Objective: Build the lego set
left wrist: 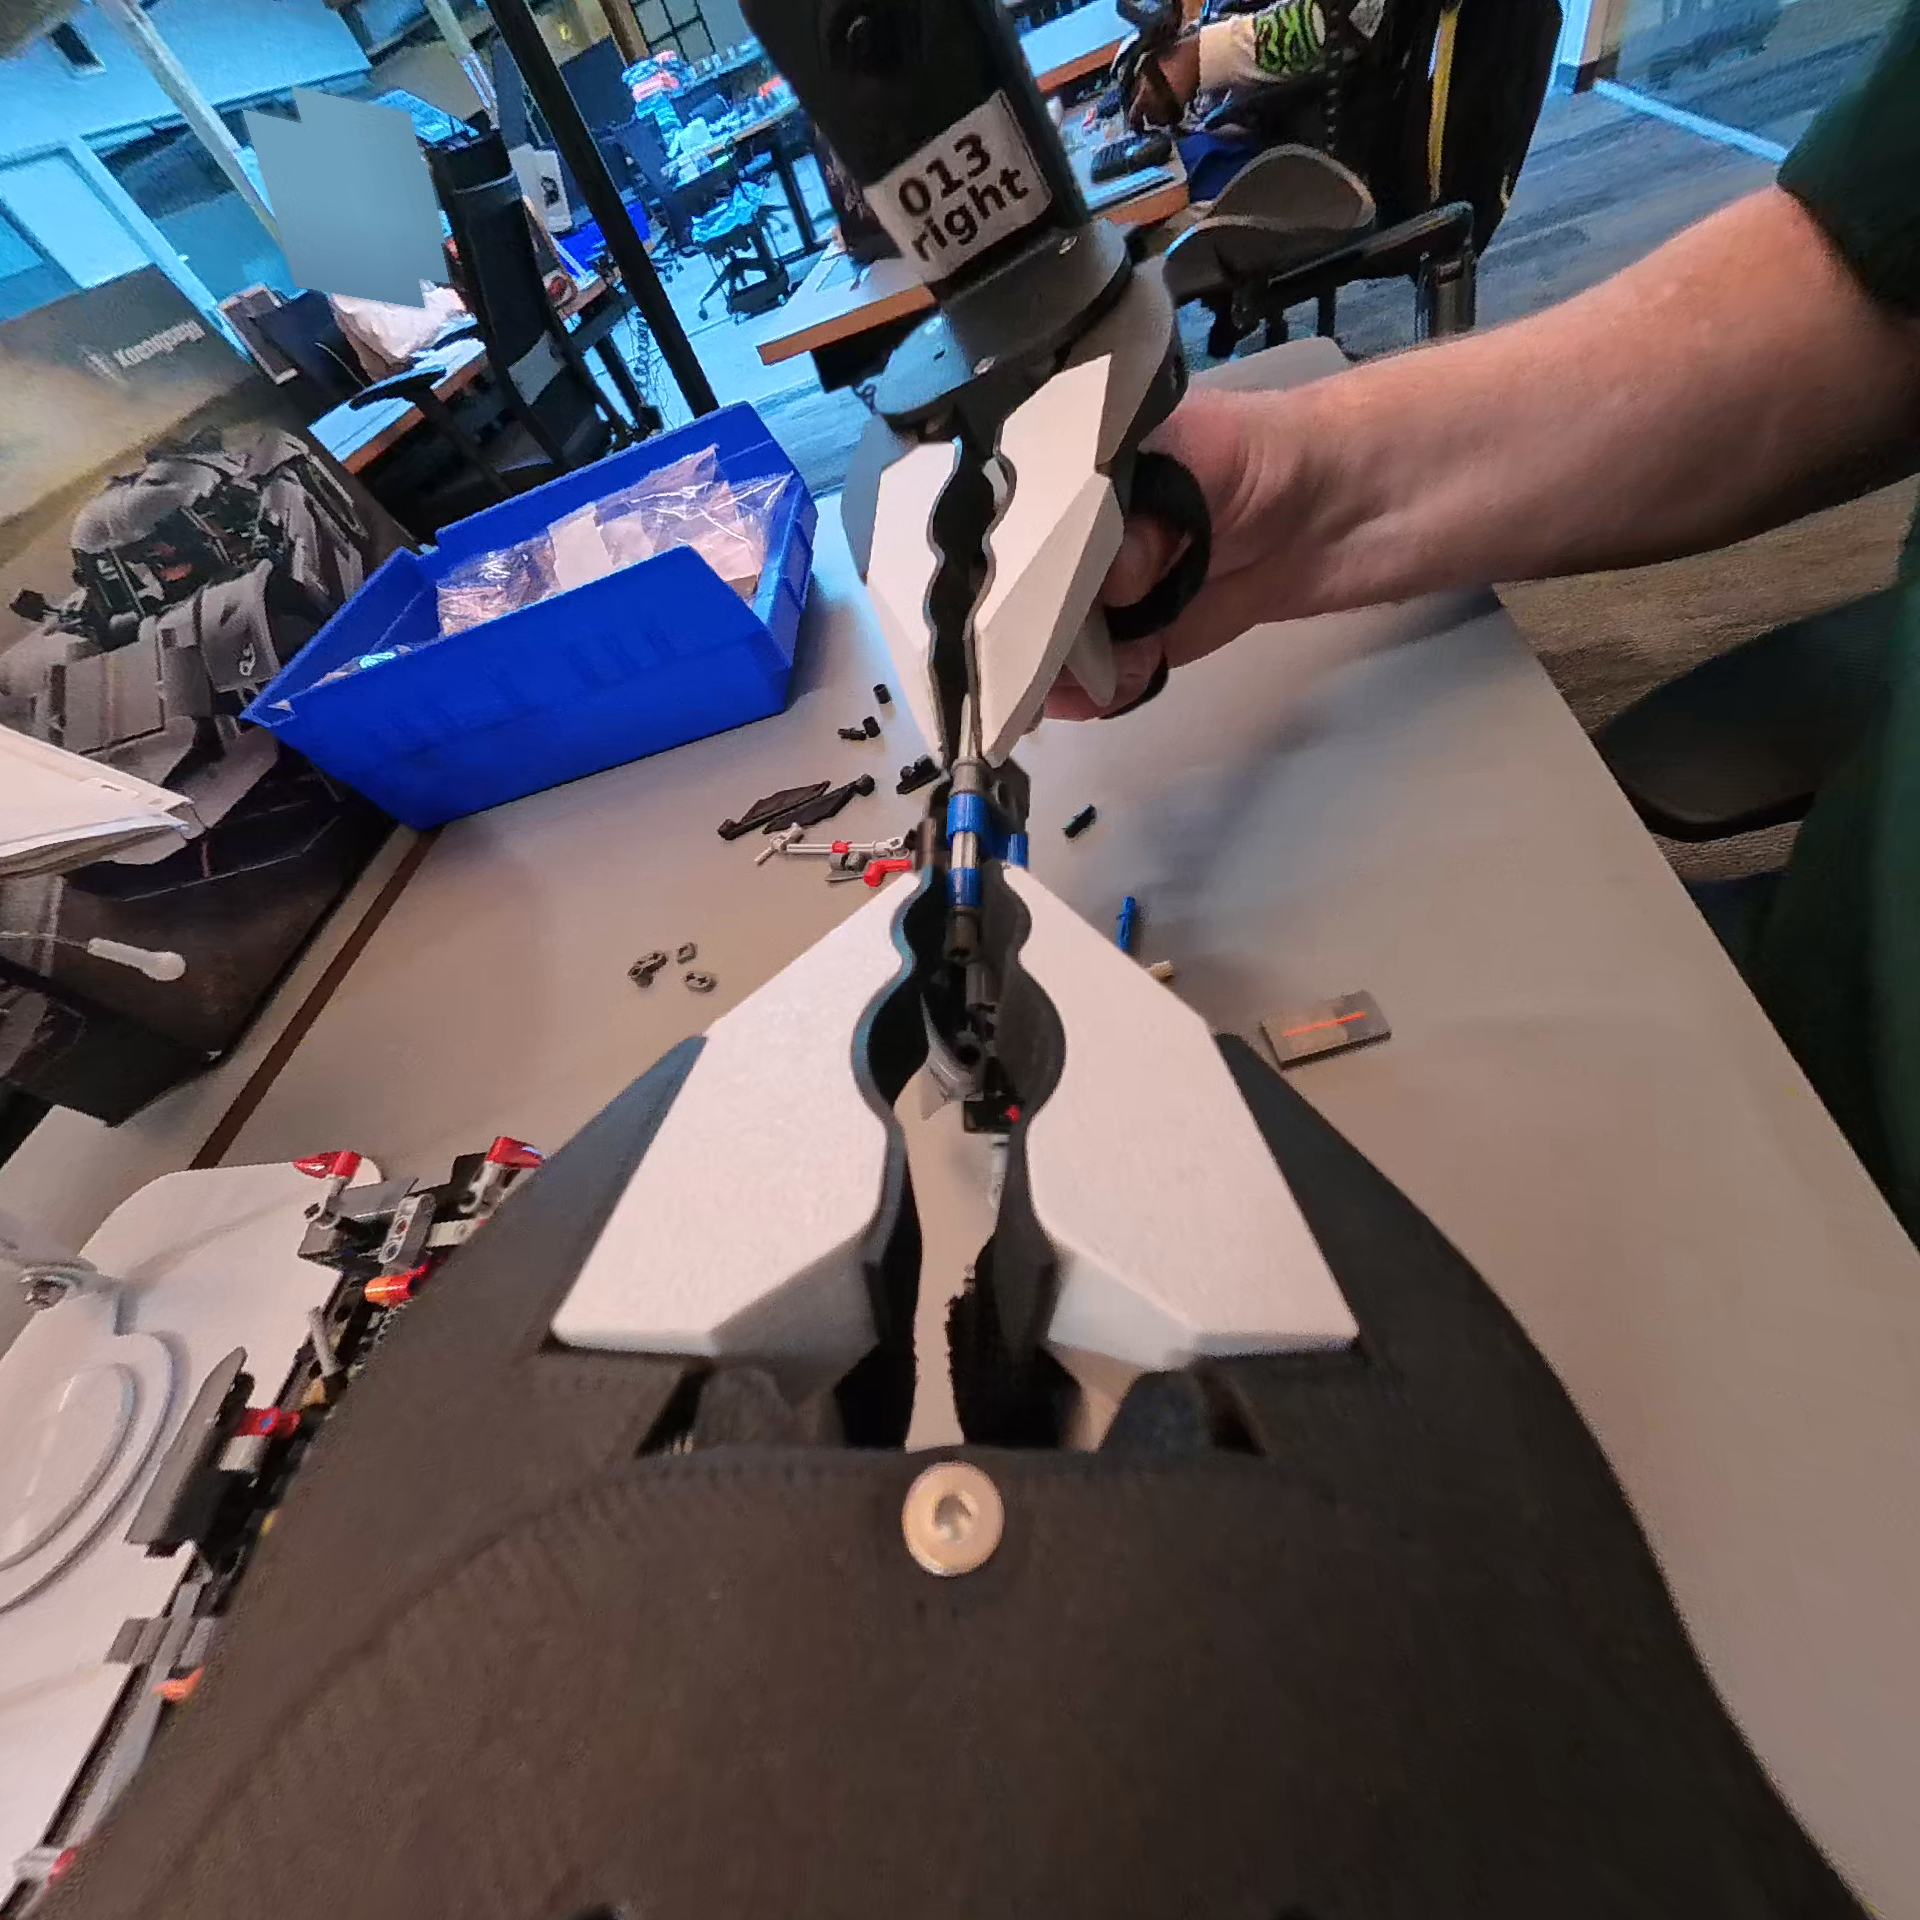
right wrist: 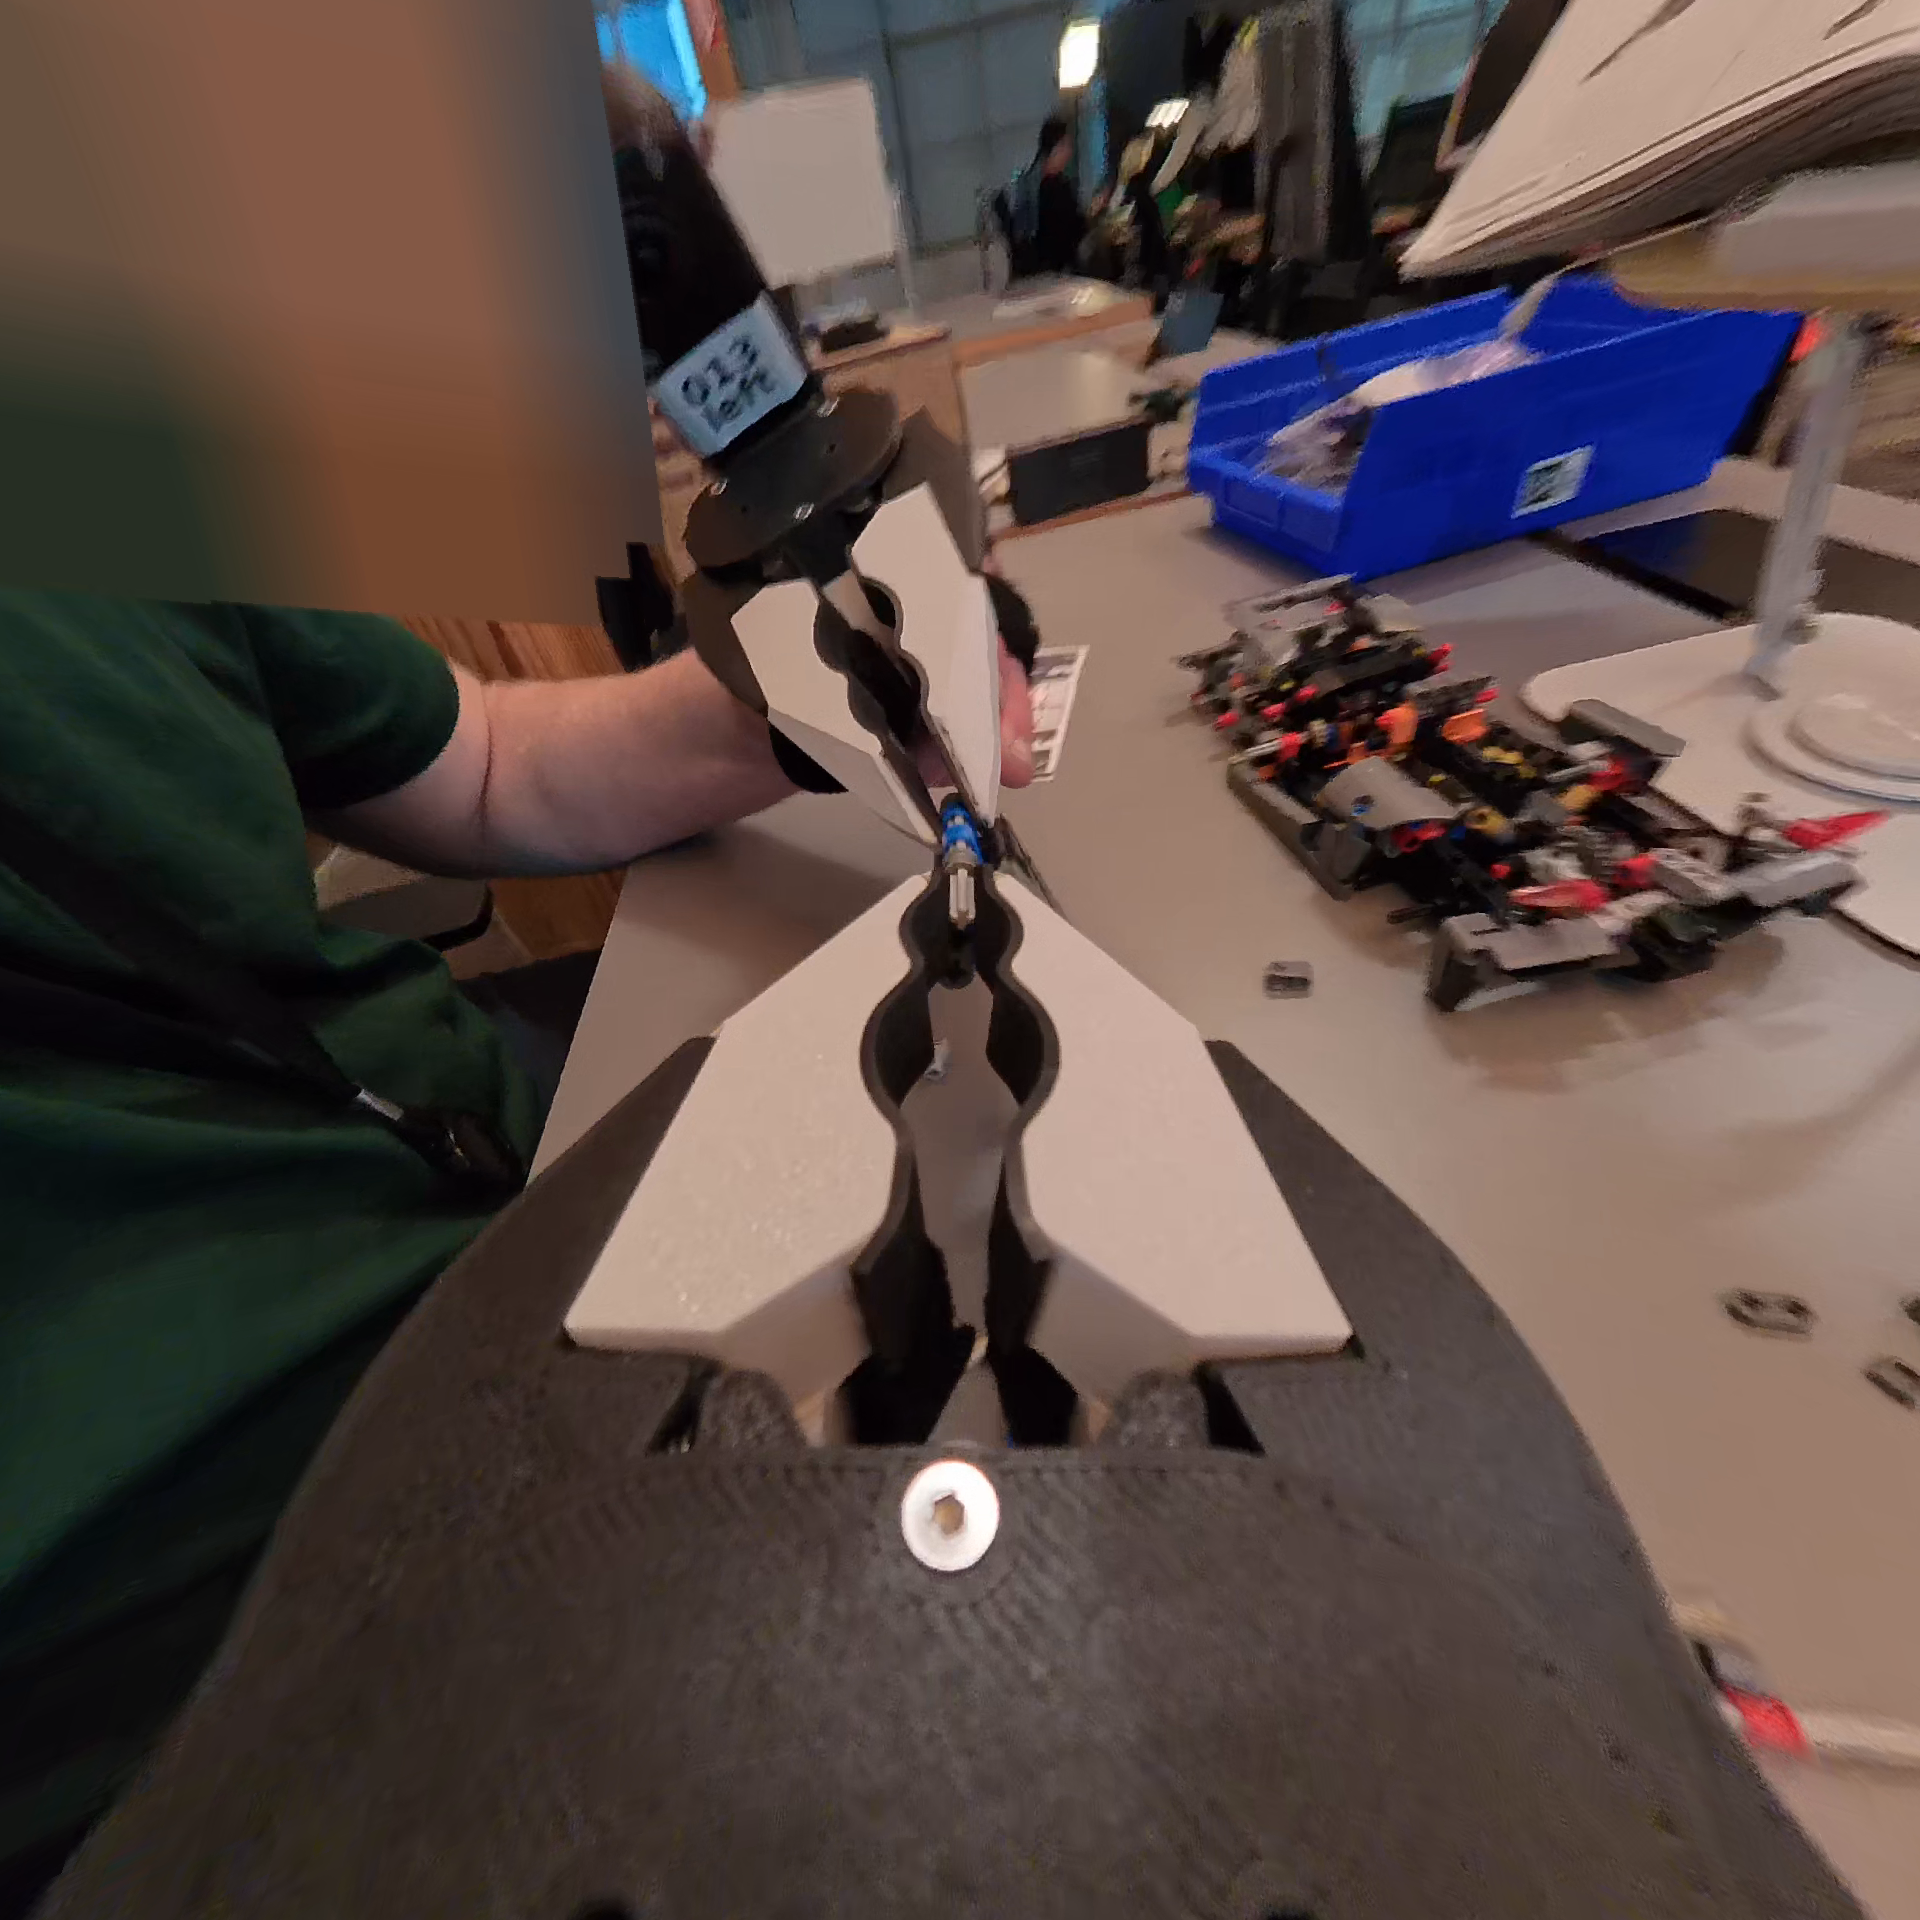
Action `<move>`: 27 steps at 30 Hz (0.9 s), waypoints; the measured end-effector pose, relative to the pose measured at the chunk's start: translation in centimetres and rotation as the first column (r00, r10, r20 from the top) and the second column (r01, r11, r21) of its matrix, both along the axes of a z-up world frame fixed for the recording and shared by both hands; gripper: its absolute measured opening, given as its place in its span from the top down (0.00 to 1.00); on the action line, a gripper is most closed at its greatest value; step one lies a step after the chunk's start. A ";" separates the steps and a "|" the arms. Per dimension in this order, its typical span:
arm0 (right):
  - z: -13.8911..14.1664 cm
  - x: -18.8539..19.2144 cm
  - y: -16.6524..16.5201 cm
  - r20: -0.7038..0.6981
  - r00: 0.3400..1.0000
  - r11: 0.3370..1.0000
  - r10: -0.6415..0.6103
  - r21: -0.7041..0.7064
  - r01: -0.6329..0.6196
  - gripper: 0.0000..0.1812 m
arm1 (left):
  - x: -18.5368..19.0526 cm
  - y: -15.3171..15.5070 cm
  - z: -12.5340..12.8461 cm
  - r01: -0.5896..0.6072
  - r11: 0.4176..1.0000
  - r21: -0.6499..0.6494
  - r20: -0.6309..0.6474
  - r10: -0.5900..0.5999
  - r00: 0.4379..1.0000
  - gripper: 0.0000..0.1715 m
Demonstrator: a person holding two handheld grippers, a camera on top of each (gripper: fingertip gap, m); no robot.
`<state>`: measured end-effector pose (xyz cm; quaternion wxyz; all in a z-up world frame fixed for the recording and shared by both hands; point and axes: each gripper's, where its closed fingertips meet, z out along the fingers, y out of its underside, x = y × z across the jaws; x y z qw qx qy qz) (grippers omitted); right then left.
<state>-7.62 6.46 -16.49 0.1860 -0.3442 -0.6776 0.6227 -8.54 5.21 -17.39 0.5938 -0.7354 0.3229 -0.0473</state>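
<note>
Left wrist view: left claw (left wrist: pixel 961 914) is narrow, clamped on a small lego assembly (left wrist: pixel 966 831), a grey rod with blue collars and black parts running back between the fingers. Right claw (left wrist: pixel 961 753) comes in from above, also narrow, pinching the far end of the same rod. Both are held above the grey counter (left wrist: pixel 1455 1039). A hand (left wrist: pixel 1226 540) grips the right claw's handle. Loose black, grey and red pieces (left wrist: pixel 831 831) lie on the counter behind the claws; a blue pin (left wrist: pixel 1127 920) and a dark flat tile (left wrist: pixel 1325 1029) lie to the right. Blue bin (left wrist: pixel 551 644) with clear bags sits far left. Part of the lego car chassis (left wrist: pixel 395 1226) shows at the left edge, resting on a white base (left wrist: pixel 187 1299).

Right wrist view: right claw (right wrist: pixel 961 909) is narrow on the rod end, meeting the left claw (right wrist: pixel 961 821) tip to tip; the assembly (right wrist: pixel 958 847) sits between them, mid-air. The car chassis (right wrist: pixel 1507 800) lies on the counter to the right, well apart. Blue bin (right wrist: pixel 1455 436) behind it. Small loose pieces (right wrist: pixel 1288 977) lie near.
</note>
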 end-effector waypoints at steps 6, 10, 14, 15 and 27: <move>0.2 1.4 3.4 -0.006 0.998 0.998 -0.062 0.033 0.062 0.99 | -2.6 -0.2 1.0 -0.061 0.998 0.006 -0.028 0.061 0.998 0.97; 0.8 1.5 4.6 -0.015 0.997 0.996 -0.073 -0.057 0.072 0.99 | -3.0 -0.2 0.3 -0.061 0.998 -0.017 -0.001 0.061 0.998 0.98; 0.0 1.4 4.1 0.016 0.998 0.997 -0.057 -0.060 0.058 0.99 | -3.5 -0.2 0.3 -0.052 0.998 -0.029 0.060 0.054 0.997 0.97; 0.1 1.3 4.1 0.016 0.998 0.996 -0.057 -0.070 0.058 0.99 | -3.4 -0.2 0.3 -0.048 0.998 -0.035 0.072 0.051 0.996 0.97; 0.2 1.2 4.1 0.081 0.995 0.979 -0.050 -0.192 0.065 0.99 | -3.7 -1.0 0.4 -0.055 0.994 -0.090 0.112 0.065 0.992 0.97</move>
